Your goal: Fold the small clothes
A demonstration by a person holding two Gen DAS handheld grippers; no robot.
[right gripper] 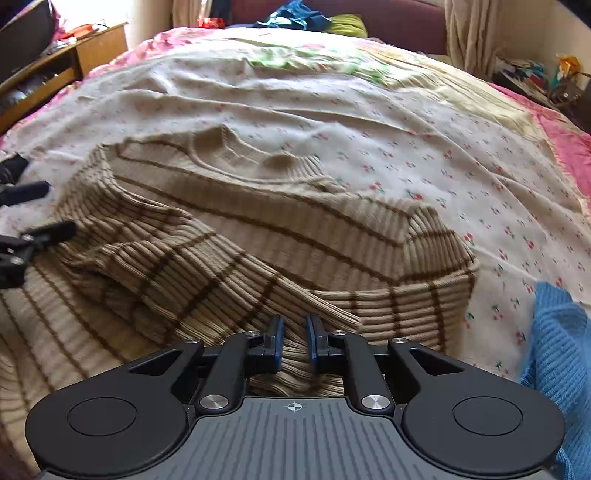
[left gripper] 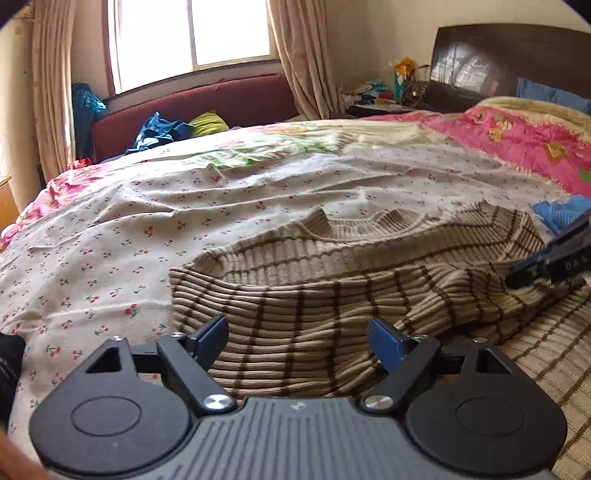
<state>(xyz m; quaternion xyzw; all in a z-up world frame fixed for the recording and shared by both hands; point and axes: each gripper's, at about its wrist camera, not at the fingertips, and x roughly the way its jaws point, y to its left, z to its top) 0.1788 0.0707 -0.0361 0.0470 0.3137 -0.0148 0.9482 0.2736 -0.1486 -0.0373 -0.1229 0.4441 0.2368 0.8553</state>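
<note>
Cherry-print sheet [left gripper: 155, 206] covers bed; dark headboard [left gripper: 517, 59], maroon sofa [left gripper: 207, 107] under window [left gripper: 192, 33], wooden desk [right gripper: 85, 51].

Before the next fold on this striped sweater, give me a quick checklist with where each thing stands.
1. Striped sweater on the bed sheet: ok.
2. Both sleeves folded in across the body: ok.
3. Left gripper open: ok.
4. Right gripper clear of cloth: cannot tell; narrow gap, fabric close beneath.
5. Sweater flat and smooth: not ok, the left sleeve is bunched.
6. Blue knit clear of the sweater: ok.
</note>
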